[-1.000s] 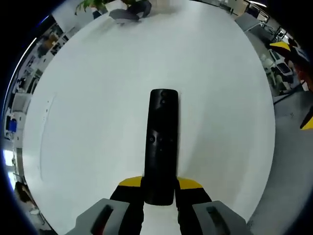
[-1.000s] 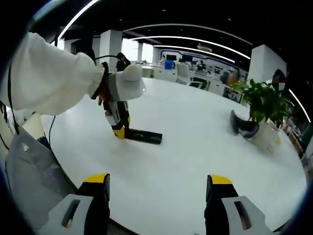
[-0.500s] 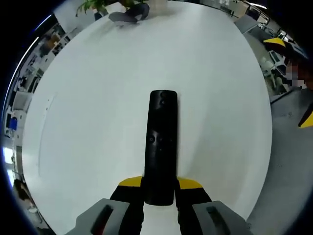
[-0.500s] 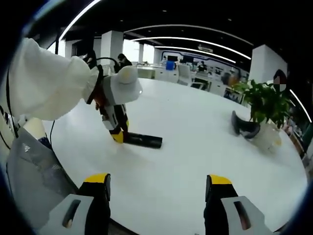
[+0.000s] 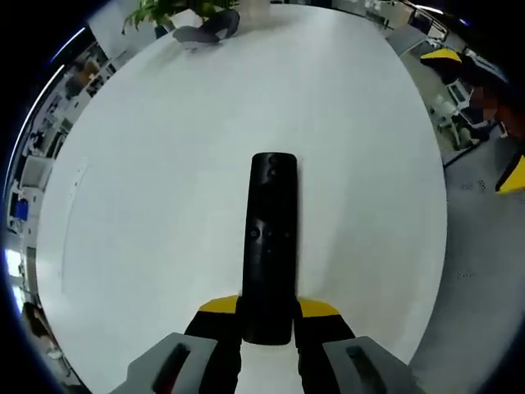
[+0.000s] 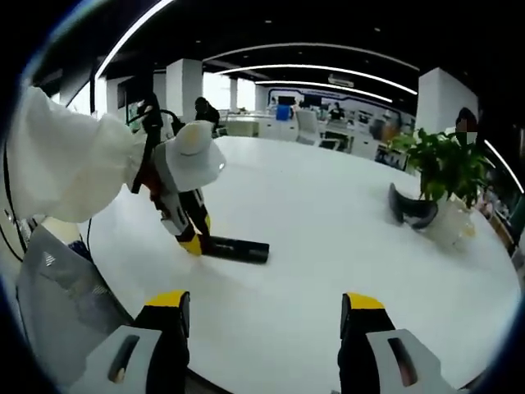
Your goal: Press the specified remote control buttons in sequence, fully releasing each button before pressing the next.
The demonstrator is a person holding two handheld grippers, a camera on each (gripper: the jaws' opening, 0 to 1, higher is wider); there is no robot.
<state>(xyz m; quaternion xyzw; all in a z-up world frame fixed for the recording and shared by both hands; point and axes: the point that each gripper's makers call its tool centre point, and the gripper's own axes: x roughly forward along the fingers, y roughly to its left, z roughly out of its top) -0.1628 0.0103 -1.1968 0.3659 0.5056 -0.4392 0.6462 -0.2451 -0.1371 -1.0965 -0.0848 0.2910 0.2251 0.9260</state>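
A long black remote control (image 5: 270, 242) lies flat on the white table (image 5: 164, 164), pointing away from me in the left gripper view. My left gripper (image 5: 267, 309) is shut on its near end, one yellow-tipped jaw on each side. In the right gripper view the remote (image 6: 237, 249) lies left of centre, with the left gripper (image 6: 195, 243) on its left end under a white-sleeved arm (image 6: 74, 168). My right gripper (image 6: 264, 308) stands open above the table's near edge, well short of the remote, nothing between its jaws.
A potted green plant (image 6: 443, 176) and a dark curved object (image 6: 410, 209) stand at the table's far right. The same dark object (image 5: 205, 29) lies at the far end in the left gripper view. The table edge and grey floor (image 5: 484, 246) run along the right.
The left gripper with the remote has shifted slightly left and lower in the right gripper view, the sleeve with it. Both grips are unchanged.
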